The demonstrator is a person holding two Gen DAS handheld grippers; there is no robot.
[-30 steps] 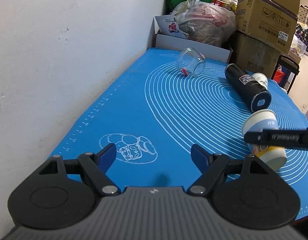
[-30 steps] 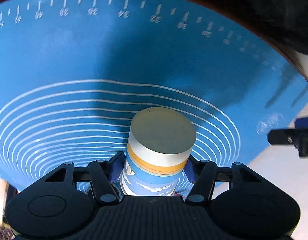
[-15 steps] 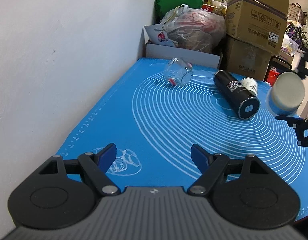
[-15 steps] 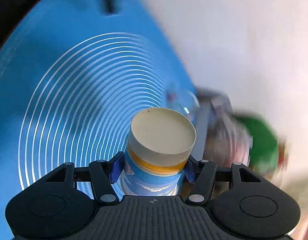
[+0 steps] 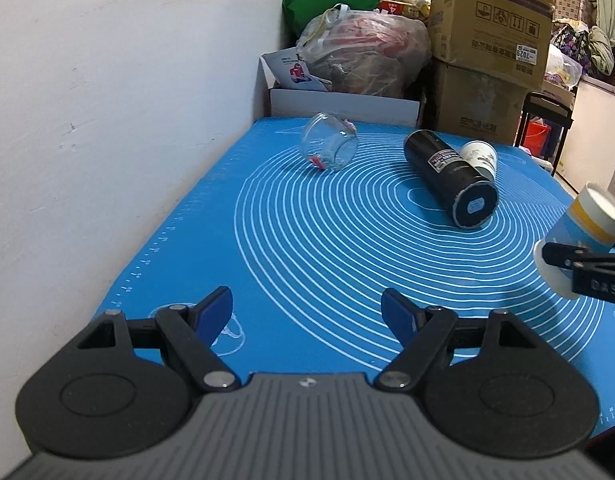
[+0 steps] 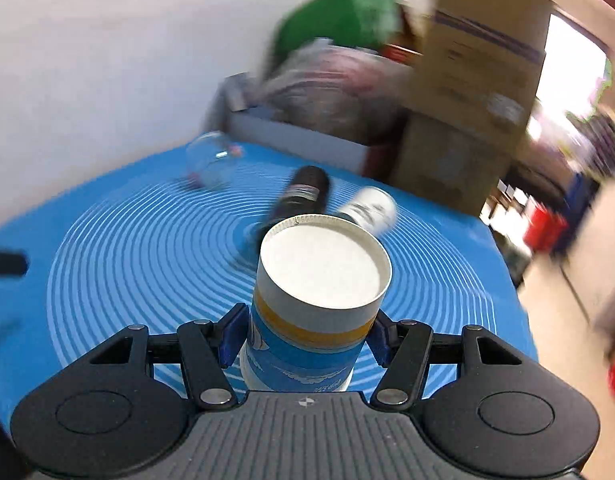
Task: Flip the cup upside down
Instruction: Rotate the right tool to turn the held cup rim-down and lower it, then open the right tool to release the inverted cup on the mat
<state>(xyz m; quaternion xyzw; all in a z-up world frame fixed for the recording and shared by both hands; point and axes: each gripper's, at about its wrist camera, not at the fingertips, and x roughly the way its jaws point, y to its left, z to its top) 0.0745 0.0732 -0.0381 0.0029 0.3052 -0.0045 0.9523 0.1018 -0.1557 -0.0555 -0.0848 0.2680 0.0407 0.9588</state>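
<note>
**A:** Starting at the left, what's the risk from here?

**B:** My left hand-held gripper (image 5: 306, 308) hangs low over the near edge of the surface (image 5: 267, 240), fingers apart with nothing between them. Little can go wrong there unless I swing it into the path of the other one. Further back, a glass jar (image 5: 329, 147) lies on its side, then a black bottle (image 5: 449, 176) on its side with a white paper cup (image 5: 480, 157) touching it. If I set down too far forward I could knock that bottle, and I judge it would roll.

**A:** And the cup itself?

**B:** The cup (image 6: 311, 304) is clamped in my right hand-held gripper (image 6: 307, 334), lifted off the surface, flat base pointing away from me and tilted up. The grip sits low on a thin paper wall; I think squeezing harder would crush it, and easing off mid-turn would let it slip. The right view is blurred, so landing the rim flat is a guess.

**A:** Any writing?

**B:** On the upper cardboard box (image 5: 491, 20), a sticker reads "7029". The bottle's label and the cup's print are too small to read.
</note>
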